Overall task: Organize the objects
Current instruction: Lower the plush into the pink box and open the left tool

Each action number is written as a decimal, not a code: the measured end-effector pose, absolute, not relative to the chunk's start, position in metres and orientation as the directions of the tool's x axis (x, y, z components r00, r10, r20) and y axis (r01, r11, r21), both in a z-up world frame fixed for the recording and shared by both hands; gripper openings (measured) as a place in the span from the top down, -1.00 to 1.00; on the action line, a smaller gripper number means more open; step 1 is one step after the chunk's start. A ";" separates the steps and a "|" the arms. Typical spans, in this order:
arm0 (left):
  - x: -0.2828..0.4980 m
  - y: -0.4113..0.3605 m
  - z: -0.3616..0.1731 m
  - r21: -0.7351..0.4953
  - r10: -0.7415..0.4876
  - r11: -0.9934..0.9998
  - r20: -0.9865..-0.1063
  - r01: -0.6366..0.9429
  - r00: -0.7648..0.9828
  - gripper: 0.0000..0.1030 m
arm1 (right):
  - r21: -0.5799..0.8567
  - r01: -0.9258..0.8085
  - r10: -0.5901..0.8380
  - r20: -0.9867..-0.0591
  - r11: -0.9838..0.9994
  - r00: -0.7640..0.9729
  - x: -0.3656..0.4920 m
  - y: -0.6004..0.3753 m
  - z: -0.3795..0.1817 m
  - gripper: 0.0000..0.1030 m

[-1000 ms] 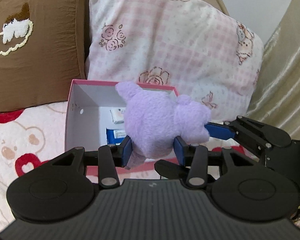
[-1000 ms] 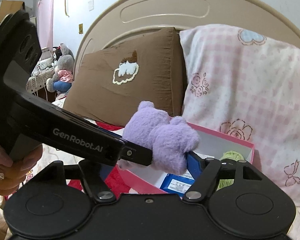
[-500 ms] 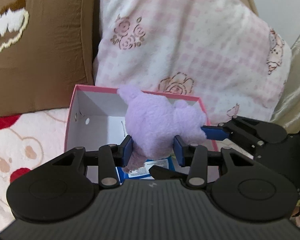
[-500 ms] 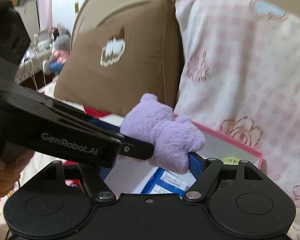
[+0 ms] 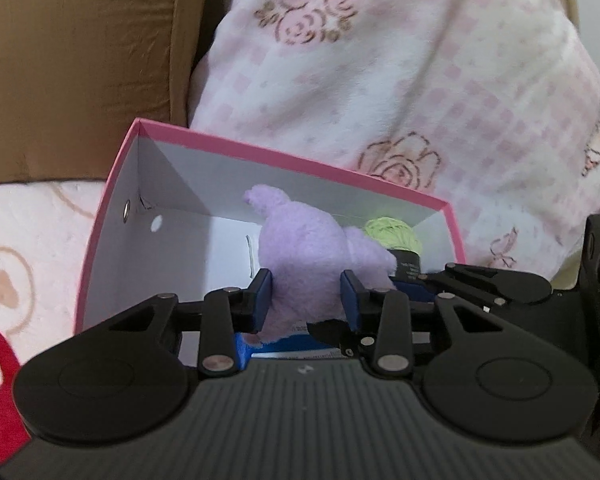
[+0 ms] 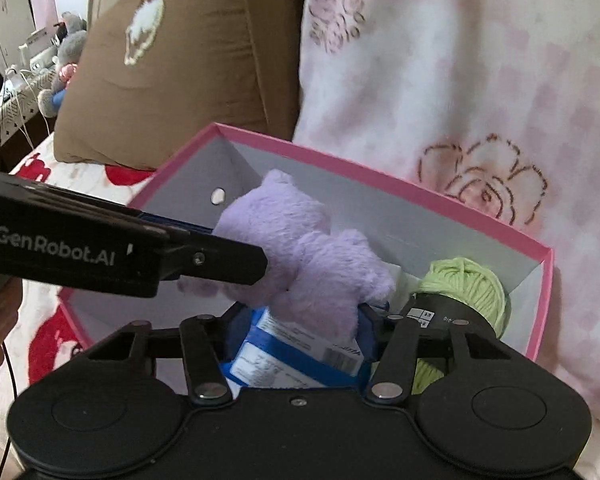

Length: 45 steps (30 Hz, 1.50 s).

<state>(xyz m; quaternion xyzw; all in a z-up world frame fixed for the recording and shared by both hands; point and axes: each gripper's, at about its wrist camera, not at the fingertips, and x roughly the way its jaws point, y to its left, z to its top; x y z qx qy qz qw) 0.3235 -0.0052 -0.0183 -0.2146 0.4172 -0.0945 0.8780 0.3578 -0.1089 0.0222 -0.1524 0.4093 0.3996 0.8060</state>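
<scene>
the soft lilac plush toy (image 5: 300, 264) is on its way into the open cardboard box w/ pink outside and white inside (image 5: 100, 240), which sits on the bed against a pink-and-white checked fleece pillow w/ rose prints (image 5: 420, 80) and a brown cushion (image 5: 80, 60). already lying in the box: a ball of light green yarn w/ a dark paper band (image 6: 468, 284) in the far right corner and a blue-and-white printed carton (image 6: 292, 352) on the floor nearer us. so part of the tidying looks done; this toy is not yet set down, it hangs inside the box walls, above the carton, just beside the yarn.

left gripper (image 5: 306, 300): its blue pads pinch the toy's lower body from both sides, jaws narrow and just been closing a bit more, fabric squeezed between them. right gripper (image 6: 300, 316): jaws have just been closing too; the toy's rounded end sits between them and the right blue pad touches the fluff, but the left finger is hidden behind the carton and toy, so can't tell if it really clamps.

the toy itself: short fuzzy pile, pale violet, lumpy w/ stubby rounded limbs or ears, one nub poking up toward the back wall. looks limp and squashy, no face visible from here. what's left, i reckon: lower it, let go w/ both, pull out.
</scene>
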 end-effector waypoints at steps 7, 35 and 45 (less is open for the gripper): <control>0.334 -0.003 -0.042 -0.453 -0.335 0.891 -0.703 -0.032 0.627 0.31 | 0.061 -0.760 0.481 -0.807 0.647 0.344 0.371 -0.100 0.006 0.18; 0.344 -0.014 -0.070 -0.420 -0.285 0.900 -0.771 -0.118 0.569 0.28 | 0.039 -0.702 0.414 -0.831 0.711 0.372 0.380 -0.102 -0.005 0.11; 0.311 -0.011 -0.026 -0.326 -0.214 0.940 -0.792 -0.100 0.572 0.19 | 0.095 -0.694 0.485 -0.782 0.714 0.392 0.348 -0.131 0.006 0.08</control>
